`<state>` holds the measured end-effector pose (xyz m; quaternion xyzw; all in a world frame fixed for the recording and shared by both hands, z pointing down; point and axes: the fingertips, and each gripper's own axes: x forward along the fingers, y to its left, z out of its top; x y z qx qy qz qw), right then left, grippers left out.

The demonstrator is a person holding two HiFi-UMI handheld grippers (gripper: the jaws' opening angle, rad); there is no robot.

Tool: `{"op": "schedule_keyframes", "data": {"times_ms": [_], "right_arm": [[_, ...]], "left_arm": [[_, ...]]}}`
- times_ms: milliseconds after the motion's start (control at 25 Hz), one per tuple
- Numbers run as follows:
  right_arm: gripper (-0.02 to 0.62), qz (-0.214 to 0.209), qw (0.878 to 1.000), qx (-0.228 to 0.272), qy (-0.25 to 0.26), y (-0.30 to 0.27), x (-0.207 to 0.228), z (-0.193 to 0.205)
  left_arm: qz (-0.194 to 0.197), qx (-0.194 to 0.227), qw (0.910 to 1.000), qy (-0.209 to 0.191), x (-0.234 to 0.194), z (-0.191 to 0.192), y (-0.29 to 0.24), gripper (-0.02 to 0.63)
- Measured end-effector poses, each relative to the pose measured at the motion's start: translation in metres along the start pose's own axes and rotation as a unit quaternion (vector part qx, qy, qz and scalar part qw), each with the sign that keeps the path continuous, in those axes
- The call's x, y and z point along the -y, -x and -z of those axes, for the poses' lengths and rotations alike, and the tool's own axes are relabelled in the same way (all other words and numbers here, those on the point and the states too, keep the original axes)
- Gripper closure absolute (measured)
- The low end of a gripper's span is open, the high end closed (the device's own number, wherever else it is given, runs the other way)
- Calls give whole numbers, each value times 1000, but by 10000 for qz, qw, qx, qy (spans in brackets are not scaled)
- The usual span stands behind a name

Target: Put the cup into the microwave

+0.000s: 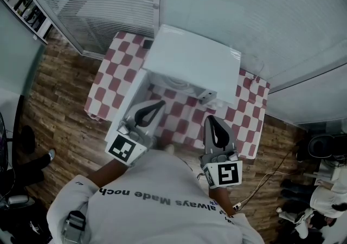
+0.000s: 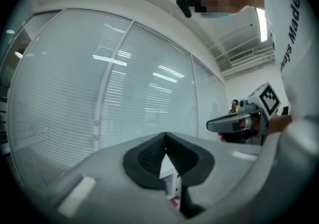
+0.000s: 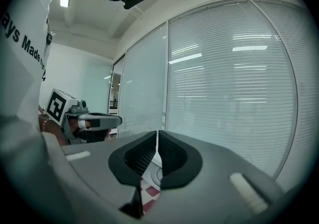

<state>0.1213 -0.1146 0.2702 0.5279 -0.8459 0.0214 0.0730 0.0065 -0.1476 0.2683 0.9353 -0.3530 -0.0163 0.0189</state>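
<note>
A white microwave [image 1: 192, 61] stands at the back of a table with a red-and-white checkered cloth [image 1: 116, 66]. Its door [image 1: 133, 94] hangs open to the left, and the round plate inside [image 1: 176, 82] shows. I cannot make out a cup in any view. My left gripper [image 1: 160, 104] is held close to the body in front of the open door, shut and empty; its tips [image 2: 166, 136] meet. My right gripper [image 1: 211, 120] hovers over the cloth's near right, also shut with nothing in it [image 3: 157, 133]. Each gripper view shows the other gripper to its side.
Glass walls with blinds [image 1: 260, 10] close off the corner behind the table. Wooden floor [image 1: 59, 102] lies to the left and cables [image 1: 271, 175] trail at the right. Other people's feet [image 1: 46, 156] and a shelf [image 1: 24, 4] are at the left edge.
</note>
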Motion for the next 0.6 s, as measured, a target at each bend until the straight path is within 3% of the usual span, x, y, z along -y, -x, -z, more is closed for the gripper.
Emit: {"op": "schedule_keyframes", "data": {"times_ms": [600], "right_arm": [[583,39,10000,12,-6,0,1,-1]], "left_arm": [[29,43,10000,-26,-2,-1,0,603]]}}
